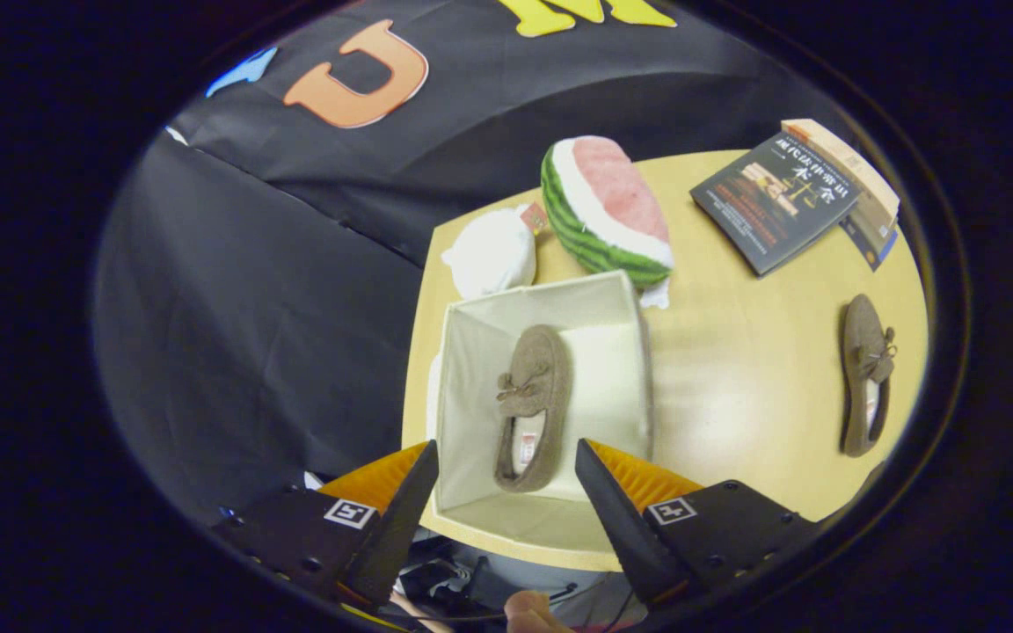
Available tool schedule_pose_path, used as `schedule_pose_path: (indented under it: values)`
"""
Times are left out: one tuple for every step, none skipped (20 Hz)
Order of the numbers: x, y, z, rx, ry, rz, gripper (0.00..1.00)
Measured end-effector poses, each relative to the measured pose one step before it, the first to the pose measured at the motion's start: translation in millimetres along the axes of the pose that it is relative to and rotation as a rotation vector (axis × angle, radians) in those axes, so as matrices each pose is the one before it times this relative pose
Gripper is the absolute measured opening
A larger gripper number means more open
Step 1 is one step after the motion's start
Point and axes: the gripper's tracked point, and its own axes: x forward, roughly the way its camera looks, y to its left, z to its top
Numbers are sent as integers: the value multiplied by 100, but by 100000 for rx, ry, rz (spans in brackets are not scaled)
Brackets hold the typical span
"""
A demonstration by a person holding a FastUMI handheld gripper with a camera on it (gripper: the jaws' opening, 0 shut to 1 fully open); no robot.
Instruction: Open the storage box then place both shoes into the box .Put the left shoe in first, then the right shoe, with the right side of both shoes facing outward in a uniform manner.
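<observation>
The open cream fabric storage box [550, 387] already holds one brown suede moccasin with a bow [531, 406], lying flat on its floor just ahead of the gripper [506, 492], whose jaws stand wide apart and empty above the box's near rim. The matching second moccasin [865, 374] lies well apart on the round pale wooden surface [735, 387]. Judging by this, the first shoe is placed; next comes reaching across to grasp the other, keeping its orientation matched. Beyond the box sit a watermelon-slice plush [608, 211], a white plush [493, 255] and dark-covered books [775, 211].

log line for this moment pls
tongs open, empty, above box | one shoe in box | other shoe on table
</observation>
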Motion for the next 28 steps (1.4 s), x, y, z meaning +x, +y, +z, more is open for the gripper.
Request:
schedule_pose_path:
  values:
    - [-1312, -1614, 604, -185, -1476, -366, 96]
    - [-1057, -1909, 506, 315, -1235, -1195, 96]
    - [-821, -2107, 501, 813, -1032, -1344, 96]
    - [-590, -2284, 365, 1067, -448, -1591, 96]
    - [-534, -2593, 337, 1097, 126, -2580, 96]
    - [-364, -2609, 411, 498, -366, -2584, 96]
    - [-183, -2746, 302, 39, 75, -3215, 96]
    - [-189, -2661, 124, -9, 359, -3715, 96]
    - [-25, -2855, 141, 308, 679, -3644, 96]
    - [100, -2219, 93, 702, 248, -3461, 96]
    - [163, -2556, 194, 683, 268, -2895, 96]
    - [278, -2276, 262, 827, 328, -2784, 96]
    - [206, -2171, 264, 249, -404, -2392, 96]
    - [269, -2099, 186, 146, -183, -3052, 96]
    - [497, -2014, 203, 633, -367, -2631, 97]
    - [640, -1546, -98, 705, 348, -2114, 96]
    - [659, -1494, -264, 339, 1230, -1956, 96]
    - [765, -1247, -447, 140, 1708, -1350, 96]
    - [710, -891, -394, 100, 1757, -217, 97]
    - [919, -747, -548, -269, 2351, -292, 96]
    - [991, -893, -425, -438, 1681, -1148, 97]
    - [939, -909, -101, 269, 932, -1653, 97]
    - [804, -321, -84, 1231, 1104, 633, 98]
    - [632, -244, -231, 1394, 1560, 356, 98]
    - [539, -221, 142, 1238, 514, -203, 98]
    - [494, -73, 4, 400, 113, -247, 99]
    - [299, -2, -81, -455, 427, -467, 96]
    - [359, 263, -141, -1087, 565, 137, 95]
